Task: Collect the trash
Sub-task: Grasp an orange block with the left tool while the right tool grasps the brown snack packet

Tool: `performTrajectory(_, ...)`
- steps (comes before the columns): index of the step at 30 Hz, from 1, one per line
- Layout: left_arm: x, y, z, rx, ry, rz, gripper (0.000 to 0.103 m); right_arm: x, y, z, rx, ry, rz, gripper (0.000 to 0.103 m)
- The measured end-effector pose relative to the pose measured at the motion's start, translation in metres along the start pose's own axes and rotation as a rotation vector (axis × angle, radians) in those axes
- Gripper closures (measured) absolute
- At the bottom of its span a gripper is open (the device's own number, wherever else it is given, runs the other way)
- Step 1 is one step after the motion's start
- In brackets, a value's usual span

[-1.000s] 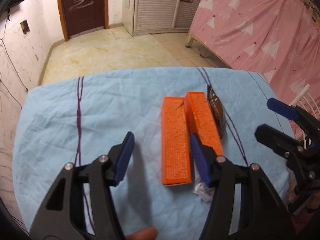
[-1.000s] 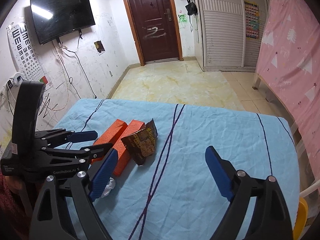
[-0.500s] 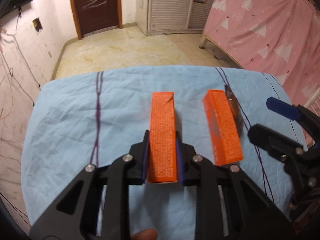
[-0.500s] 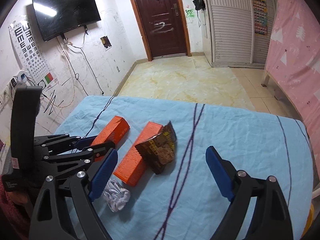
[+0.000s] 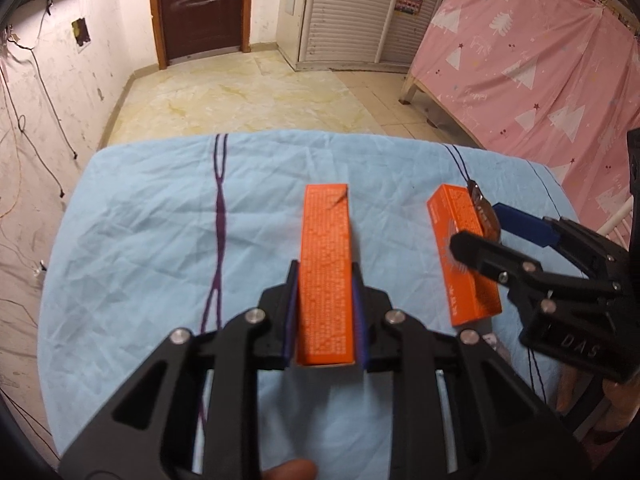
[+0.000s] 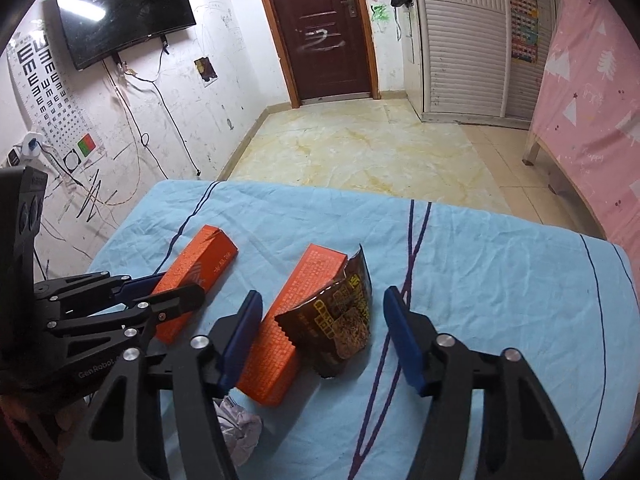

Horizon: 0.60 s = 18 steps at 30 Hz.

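My left gripper (image 5: pixel 325 276) is shut on a long orange box (image 5: pixel 326 256), its blue pads clamping the box's near end on the blue cloth; it also shows in the right wrist view (image 6: pixel 196 276). A second orange box (image 6: pixel 288 320) lies to the right, with a dark brown snack wrapper (image 6: pixel 344 320) leaning on it. My right gripper (image 6: pixel 324 312) is open, its jaws standing around the wrapper and the second box's edge. A crumpled white paper ball (image 6: pixel 236 428) lies near the box's near end.
The table wears a light blue cloth (image 5: pixel 140 220) with dark purple stripes. A pink-draped bed (image 5: pixel 540 60) stands to the right. Tiled floor, a brown door (image 6: pixel 324 28) and a wall TV (image 6: pixel 120 12) lie beyond the far edge.
My left gripper closed on the left orange box and carried it leftward, away from the other box. My right gripper moved in over the snack wrapper, still open.
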State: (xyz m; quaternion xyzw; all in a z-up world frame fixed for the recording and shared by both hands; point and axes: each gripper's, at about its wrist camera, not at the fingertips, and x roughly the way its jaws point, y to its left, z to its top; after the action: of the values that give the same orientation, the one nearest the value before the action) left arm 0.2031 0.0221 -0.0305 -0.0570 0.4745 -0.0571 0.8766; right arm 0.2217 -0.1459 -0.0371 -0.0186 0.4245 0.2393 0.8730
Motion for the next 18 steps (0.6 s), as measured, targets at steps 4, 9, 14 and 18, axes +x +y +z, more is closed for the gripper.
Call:
performTrajectory(4,-0.001,0.001,-0.001,0.006,-0.003,0.003,0.081,-0.005,-0.004,-0.001,0.013,-0.012,0.002,0.059)
performTrajectory(9,-0.001,0.001,-0.001,0.008,-0.003,0.005,0.081,-0.007,-0.005,-0.004,0.024,-0.013,0.019,0.059)
performTrajectory(14,-0.002,-0.003,-0.001,0.026,-0.011,0.025,0.081,-0.013,-0.012,-0.004,0.045,-0.025,0.035,0.059)
performTrajectory(18,-0.002,-0.007,0.0,0.027,-0.013,0.029,0.081,-0.016,-0.015,-0.005,0.057,-0.028,0.035,0.059)
